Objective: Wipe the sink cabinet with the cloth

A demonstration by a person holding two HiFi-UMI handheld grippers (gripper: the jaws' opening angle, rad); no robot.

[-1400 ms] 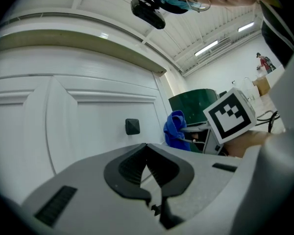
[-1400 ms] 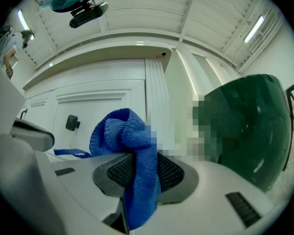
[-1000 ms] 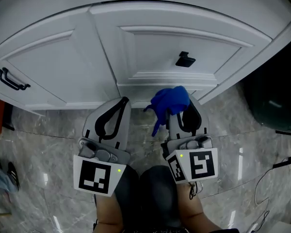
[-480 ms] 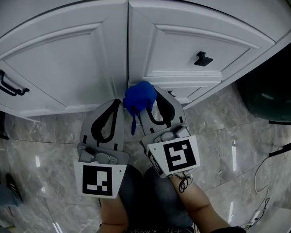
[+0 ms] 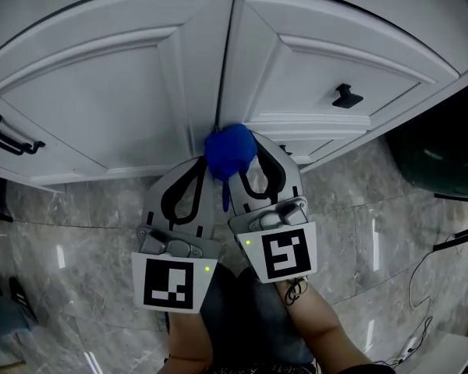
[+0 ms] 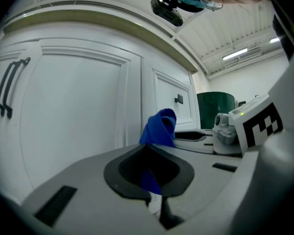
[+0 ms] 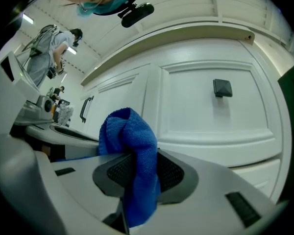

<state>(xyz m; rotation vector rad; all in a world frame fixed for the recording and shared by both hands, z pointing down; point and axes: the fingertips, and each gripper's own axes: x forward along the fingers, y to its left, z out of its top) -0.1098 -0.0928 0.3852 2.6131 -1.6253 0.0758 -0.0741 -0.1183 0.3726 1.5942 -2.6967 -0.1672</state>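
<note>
shifted leftward since a second ago, the cloth (image 5: 229, 149) is clamped in the right gripper (image 5: 240, 160), straight ahead at the sink cabinet (image 5: 101, 107) door seam; the left gripper (image 5: 198, 164) is held closed, empty.

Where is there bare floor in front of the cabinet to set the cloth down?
Bare floor lies left of the left gripper, below the cabinet, and right of the right gripper as far as the dark bin and the cable. The middle is crowded: both grippers and the cloth sit at the door seam.
</note>
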